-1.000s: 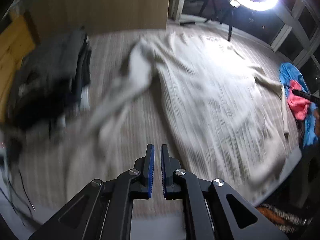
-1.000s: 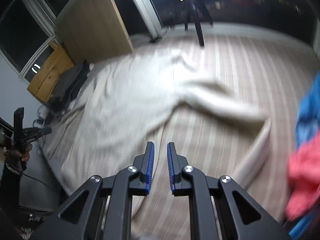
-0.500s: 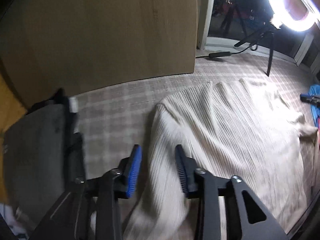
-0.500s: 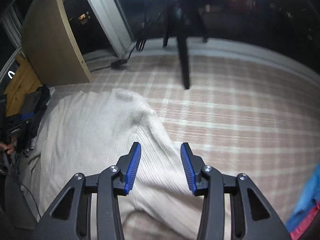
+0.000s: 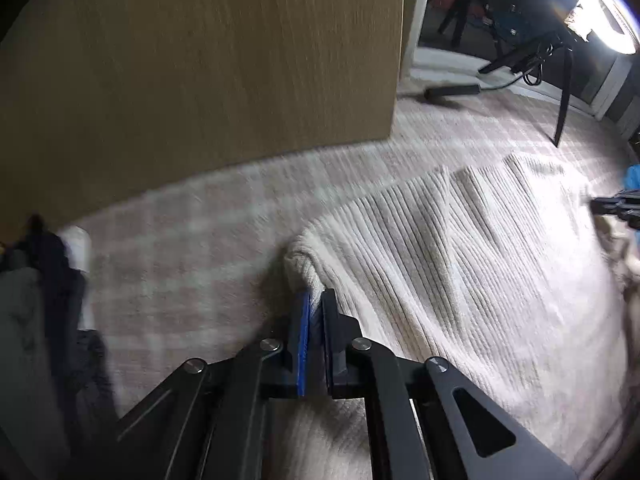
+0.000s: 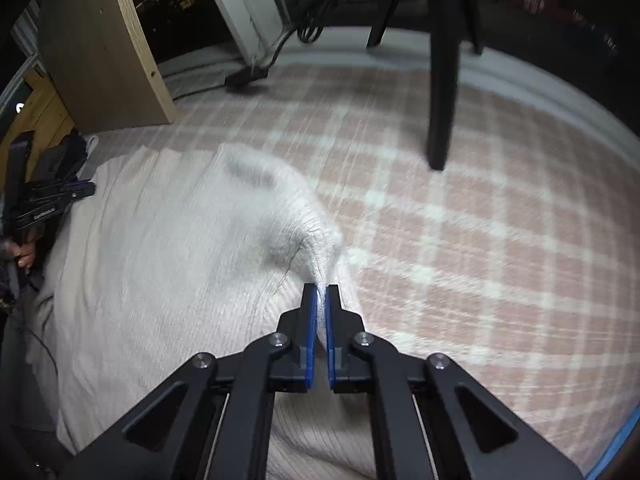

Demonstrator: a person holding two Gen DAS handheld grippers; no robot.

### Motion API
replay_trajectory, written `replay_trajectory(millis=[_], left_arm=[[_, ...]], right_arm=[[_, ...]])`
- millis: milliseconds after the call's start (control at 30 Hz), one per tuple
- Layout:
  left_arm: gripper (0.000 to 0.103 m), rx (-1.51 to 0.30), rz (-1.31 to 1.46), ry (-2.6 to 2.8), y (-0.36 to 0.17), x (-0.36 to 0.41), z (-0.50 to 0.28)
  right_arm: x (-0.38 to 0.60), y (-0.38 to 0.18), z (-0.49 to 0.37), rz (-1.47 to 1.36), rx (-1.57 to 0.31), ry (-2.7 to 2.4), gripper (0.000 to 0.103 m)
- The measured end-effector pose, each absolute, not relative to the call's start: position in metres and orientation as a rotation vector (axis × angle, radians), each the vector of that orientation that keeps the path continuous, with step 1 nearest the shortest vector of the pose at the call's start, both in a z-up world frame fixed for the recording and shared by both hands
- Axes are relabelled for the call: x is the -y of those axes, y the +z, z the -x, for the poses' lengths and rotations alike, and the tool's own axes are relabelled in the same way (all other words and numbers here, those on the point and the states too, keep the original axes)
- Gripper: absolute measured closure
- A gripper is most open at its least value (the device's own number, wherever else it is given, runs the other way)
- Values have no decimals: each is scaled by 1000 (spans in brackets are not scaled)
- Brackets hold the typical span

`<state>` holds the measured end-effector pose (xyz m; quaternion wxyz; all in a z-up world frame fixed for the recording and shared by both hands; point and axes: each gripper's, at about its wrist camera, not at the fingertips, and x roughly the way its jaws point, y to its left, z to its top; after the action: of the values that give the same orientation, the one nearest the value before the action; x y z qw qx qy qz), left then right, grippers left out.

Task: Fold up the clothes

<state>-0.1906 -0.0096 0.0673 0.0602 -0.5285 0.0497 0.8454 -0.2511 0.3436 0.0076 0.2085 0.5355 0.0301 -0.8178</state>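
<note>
Left wrist view: left gripper [image 5: 315, 308] is clamped on a raised corner of the cream ribbed sweater [image 5: 460, 264], which spreads ahead and to its right over the plaid bedcover [image 5: 180, 248]. Dark clothes [image 5: 36, 300] lie to its left; a wooden panel [image 5: 200, 60] stands beyond. Right wrist view: right gripper [image 6: 319, 300] pinches the sweater's opposite corner; a black stand leg [image 6: 440, 80] rises farther ahead.
</note>
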Motion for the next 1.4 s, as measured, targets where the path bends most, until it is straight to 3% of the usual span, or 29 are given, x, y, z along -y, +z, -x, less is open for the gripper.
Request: replay_trajectory(millis=[167, 233, 467, 600, 733, 833, 1067, 1100, 1167, 1333, 1400], left_arm=[[98, -243, 1430, 2673, 117, 5, 173], [98, -320, 1435, 2691, 114, 3, 183], [95, -370, 1637, 2708, 45, 11, 215], [91, -350, 1622, 2730, 61, 16, 209], [91, -318, 1524, 2763, 108, 26, 178], [88, -173, 1445, 2759, 150, 43, 123], [84, -37, 1501, 2679, 188, 62, -51], [81, 16, 1529, 2648, 185, 65, -77], [79, 93, 1571, 2602, 178, 62, -125], [73, 279, 1686, 2413, 119, 14, -197], [73, 231, 1713, 2373, 97, -4, -205]], right_arm=[[-369, 73, 239, -1267, -155, -2523, 100], [-375, 77, 245, -1248, -198, -2577, 100], [-364, 17, 270, -1385, -348, -2594, 100], [-368, 13, 271, -1458, -377, -2598, 95], [-404, 54, 250, -1417, -97, -2577, 94], [-438, 99, 204, -1339, 109, -2510, 93], [-497, 156, 58, -1246, 309, -2371, 85], [-501, 153, 43, -1250, 331, -2347, 77], [-509, 147, 11, -1257, 373, -2299, 73], [-496, 73, -55, -1416, 520, -2099, 73], [-481, 40, -71, -1499, 548, -2040, 73]])
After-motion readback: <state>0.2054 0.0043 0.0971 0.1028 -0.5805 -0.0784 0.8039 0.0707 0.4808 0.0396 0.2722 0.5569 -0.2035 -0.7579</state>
